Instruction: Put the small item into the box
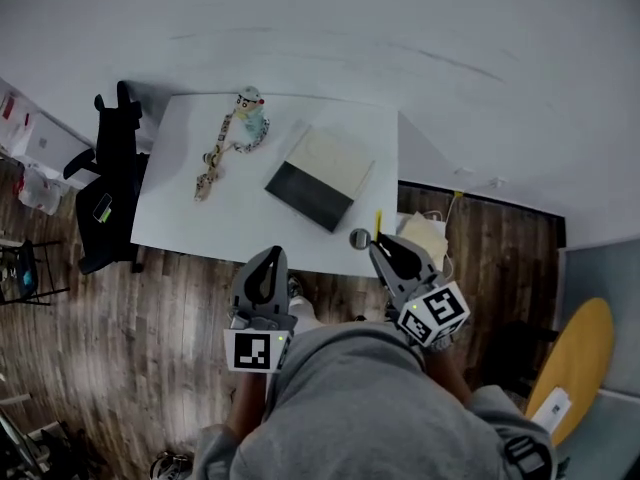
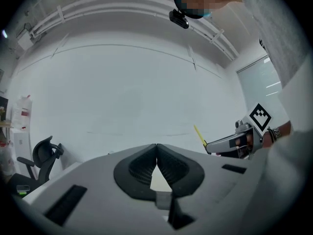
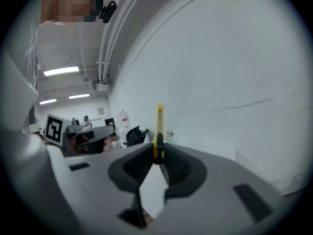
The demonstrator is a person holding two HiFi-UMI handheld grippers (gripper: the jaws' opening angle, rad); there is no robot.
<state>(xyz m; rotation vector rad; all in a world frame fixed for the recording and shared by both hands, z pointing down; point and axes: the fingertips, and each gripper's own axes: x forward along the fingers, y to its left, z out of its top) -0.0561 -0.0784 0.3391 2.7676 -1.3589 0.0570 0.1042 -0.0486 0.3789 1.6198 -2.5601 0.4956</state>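
A flat box [image 1: 319, 176], dark at its near end and cream at its far end, lies closed on the white table [image 1: 190, 218]. Left of it sits a small pale figure [image 1: 249, 113] with a patterned strap [image 1: 213, 161]. Both grippers are held up off the table's near edge. My right gripper [image 1: 377, 240] is shut on a thin yellow utility knife [image 3: 159, 129] that stands upright from its jaws and also shows as the yellow knife [image 1: 378, 220] in the head view. My left gripper [image 1: 268, 256] is shut with nothing between its pads [image 2: 146, 163].
A black office chair [image 1: 111, 173] stands at the table's left edge. Bags and cables [image 1: 428, 230] lie on the wooden floor to the right of the table, and a yellow round board [image 1: 575, 356] leans at the far right. A white wall rises behind the table.
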